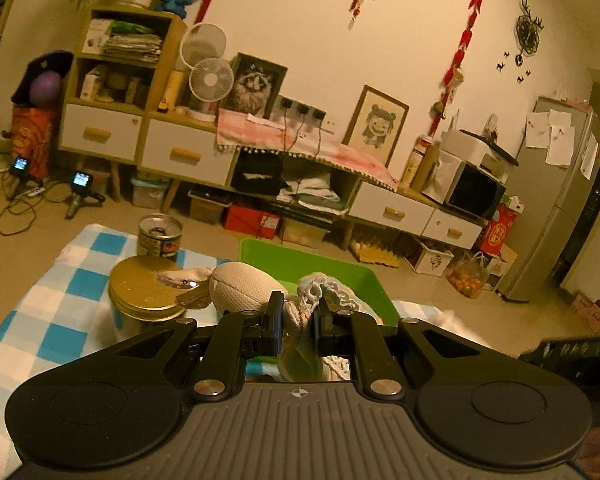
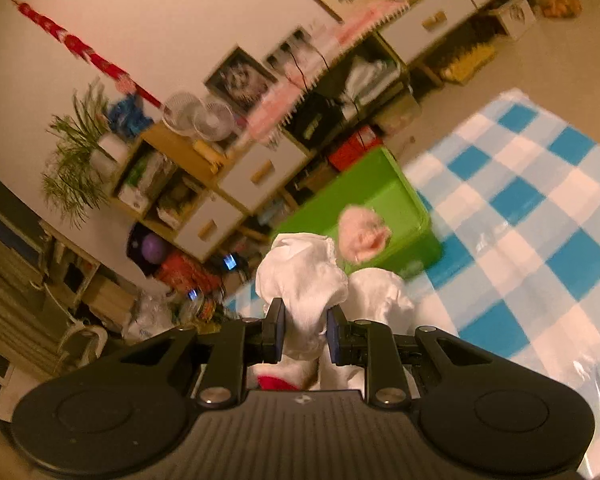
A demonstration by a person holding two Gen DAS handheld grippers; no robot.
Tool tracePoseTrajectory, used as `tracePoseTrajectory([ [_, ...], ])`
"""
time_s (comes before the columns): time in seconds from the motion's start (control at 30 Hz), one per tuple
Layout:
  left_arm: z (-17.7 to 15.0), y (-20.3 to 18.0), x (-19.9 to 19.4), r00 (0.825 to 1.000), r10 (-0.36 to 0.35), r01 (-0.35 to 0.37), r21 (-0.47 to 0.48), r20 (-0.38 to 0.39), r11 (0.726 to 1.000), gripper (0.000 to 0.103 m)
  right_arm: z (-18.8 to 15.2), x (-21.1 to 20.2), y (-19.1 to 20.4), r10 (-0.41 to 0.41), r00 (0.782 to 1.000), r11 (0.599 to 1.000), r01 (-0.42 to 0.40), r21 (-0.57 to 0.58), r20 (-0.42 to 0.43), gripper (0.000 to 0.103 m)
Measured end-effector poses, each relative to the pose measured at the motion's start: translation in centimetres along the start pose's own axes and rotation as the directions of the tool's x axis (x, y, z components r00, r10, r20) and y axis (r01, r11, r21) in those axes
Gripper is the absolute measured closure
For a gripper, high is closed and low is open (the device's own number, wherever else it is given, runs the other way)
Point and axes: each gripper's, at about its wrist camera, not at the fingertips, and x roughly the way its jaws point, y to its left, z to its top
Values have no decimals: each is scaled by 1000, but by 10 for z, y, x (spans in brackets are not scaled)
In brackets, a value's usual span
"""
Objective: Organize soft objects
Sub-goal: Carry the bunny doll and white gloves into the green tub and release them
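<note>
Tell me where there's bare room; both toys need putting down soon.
Free: checkered cloth right of the green bin, and the bin's floor beyond the white plush. Crowded: near the gold tin and can, beside the beige plush.

You can't read any words here; the can (image 1: 160, 236) has a label, but its print is too small to make out; the red box (image 1: 499, 232) by the fridge has gold signs on it, too blurry to read; the two little screens (image 1: 81, 179) on the floor glow, but nothing on them is clear; the right wrist view is blurred, and no letters show there either.
</note>
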Motion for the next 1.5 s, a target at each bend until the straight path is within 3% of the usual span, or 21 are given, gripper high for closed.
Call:
tracePoseTrajectory([
  [0.1,-6,-2,8,999,3,-2,9,-38,1000,92,-6,18,-8,-104,986,995,101,-25,-131,80],
  [0.2,-11,0,13,997,2,-2,-8,-78,1000,92,-10,35,-24,-166,965,985,171,5,-205,79],
  [0.33,-12,4,14,995,-3,0,-31,-96,1000,92,-8,33,-25,-199,963,980,199,-21,-184,75],
  [0.47,-12,4,14,995,1,-4,-29,-101,1000,92,-13,37,-12,-204,958,976,184,-113,-200,58],
  [0.57,-13,4,15,994,3,-7,-30,-112,1000,92,-27,55,-5,-283,924,952,237,-196,-258,57],
  [0.67,-14,4,16,993,-1,-3,-31,-120,1000,92,-41,68,-3,-320,904,931,245,-269,-283,59],
  [0.7,-14,3,16,993,-2,-1,-30,-121,1000,92,-45,70,-2,-331,901,924,249,-291,-280,69],
  [0.73,-14,3,16,993,-4,0,-29,-121,1000,92,-47,70,-2,-340,900,918,255,-305,-272,73],
  [0.87,-10,1,15,994,-9,6,-26,-111,1000,92,-36,56,3,-317,924,925,252,-283,-213,82],
  [1.1,5,-11,22,998,0,1,6,-64,1000,92,6,23,17,-215,976,965,205,-162,-43,83],
  [1.27,22,-24,43,998,3,-1,44,-57,999,92,37,24,24,-179,984,980,180,-85,21,83],
  [1.5,40,-42,104,995,33,-19,133,-99,991,92,81,58,25,-175,983,983,178,-49,64,83],
])
